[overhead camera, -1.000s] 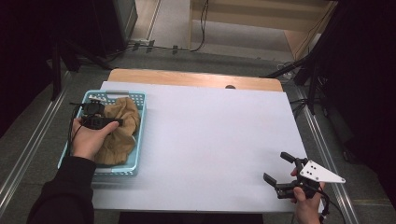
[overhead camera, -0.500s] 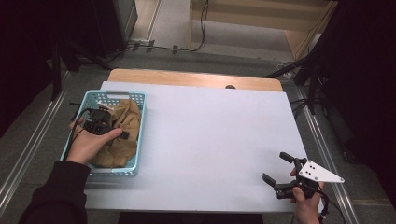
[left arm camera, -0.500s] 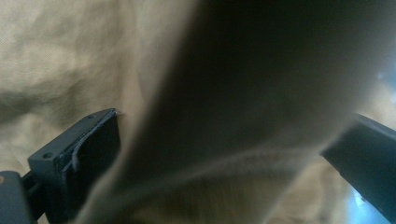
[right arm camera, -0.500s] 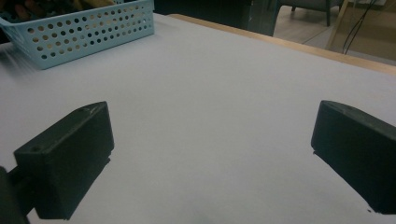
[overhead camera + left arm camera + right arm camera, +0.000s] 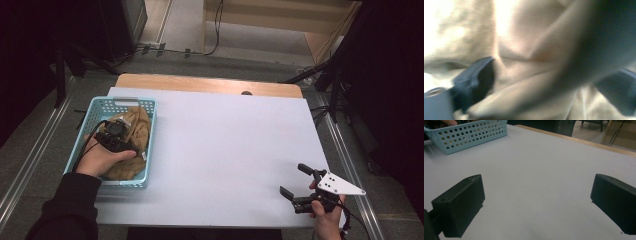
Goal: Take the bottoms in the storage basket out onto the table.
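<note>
Lowered into the basket (image 5: 90, 120) since before, left gripper (image 5: 116, 134) is seen with jaws just closing, spread around tan cloth (image 5: 524, 50), grasp unconfirmed; right gripper (image 5: 299, 186) is kept released, idle.

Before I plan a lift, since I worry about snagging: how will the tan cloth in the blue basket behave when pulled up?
The tan cloth lies crumpled in soft folds, so it is probably floppy and will drape and trail rather than hold shape. It looks light. It fills the blue basket, so a fold may drag on the perforated wall. The left hand-held gripper sits in it, fabric between its jaws.
</note>
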Available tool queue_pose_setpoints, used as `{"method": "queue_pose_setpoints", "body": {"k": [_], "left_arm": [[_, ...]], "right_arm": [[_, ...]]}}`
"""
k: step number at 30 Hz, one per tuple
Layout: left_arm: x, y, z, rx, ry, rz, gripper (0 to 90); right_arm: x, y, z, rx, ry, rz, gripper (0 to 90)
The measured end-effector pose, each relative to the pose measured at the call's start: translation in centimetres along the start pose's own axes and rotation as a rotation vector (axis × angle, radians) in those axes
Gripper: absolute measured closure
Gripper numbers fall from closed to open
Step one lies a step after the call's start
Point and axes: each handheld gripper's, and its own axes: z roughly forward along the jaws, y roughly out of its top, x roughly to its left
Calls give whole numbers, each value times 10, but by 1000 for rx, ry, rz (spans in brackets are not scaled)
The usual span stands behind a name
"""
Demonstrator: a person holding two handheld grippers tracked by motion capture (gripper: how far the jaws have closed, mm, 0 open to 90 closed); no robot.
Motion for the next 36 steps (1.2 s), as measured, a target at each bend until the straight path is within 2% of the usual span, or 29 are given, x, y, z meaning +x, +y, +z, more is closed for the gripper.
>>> {"method": "queue_pose_setpoints", "body": {"k": [2,3,4,7,9,10,11,12,14,16,19,21,25,27,31,32,33,35,36], "left_arm": [[5,-1,-3,-20,1,-7,199],[8,-2,-4,-30,1,-10,322],[11,-3,-5,-47,3,-21,322],[20,-7,-7,-91,5,-41,526],[19,-7,-7,-91,3,-33,585],[18,-6,-7,-87,-3,-24,585],[17,-6,-8,-84,-1,-21,648],[16,-5,-8,-81,-8,-15,648],[14,-4,-7,-89,-12,-1,732],[13,-4,-7,-94,4,5,797],[11,-3,-7,-91,20,10,813],[13,-2,-7,-86,10,7,821],[19,-3,-9,-107,-38,-28,829],[20,-4,-12,-135,-46,-34,830],[20,-6,-21,-223,-56,-43,831],[19,-8,-25,-269,-70,-27,831],[19,-8,-27,-289,-72,-27,832],[18,-10,-33,-343,-56,-15,832],[18,-11,-36,-369,-59,-22,832]], "right_arm": [[1,0,0,-1,-2,-2,0],[0,1,-1,-4,-1,-5,0],[0,1,-1,-4,-1,-5,0],[-1,1,-3,-8,-4,-3,0],[-2,0,-3,-7,-6,3,0],[-2,0,-3,-7,-6,3,0],[-1,1,-2,-6,-5,0,0],[-1,1,-2,-6,-5,0,0],[-1,1,-3,-7,-6,1,0],[-1,1,-3,-7,-6,1,0],[-1,1,-3,-9,-8,1,0],[-1,1,-3,-9,-9,3,0],[-3,1,-4,-12,-13,2,0],[-3,1,-4,-13,-14,4,0],[-3,1,-4,-12,-16,6,0],[-3,1,-4,-13,-16,4,0],[-3,1,-4,-13,-17,3,0],[-3,1,-4,-14,-17,3,0],[-3,1,-4,-14,-17,3,0]]}}
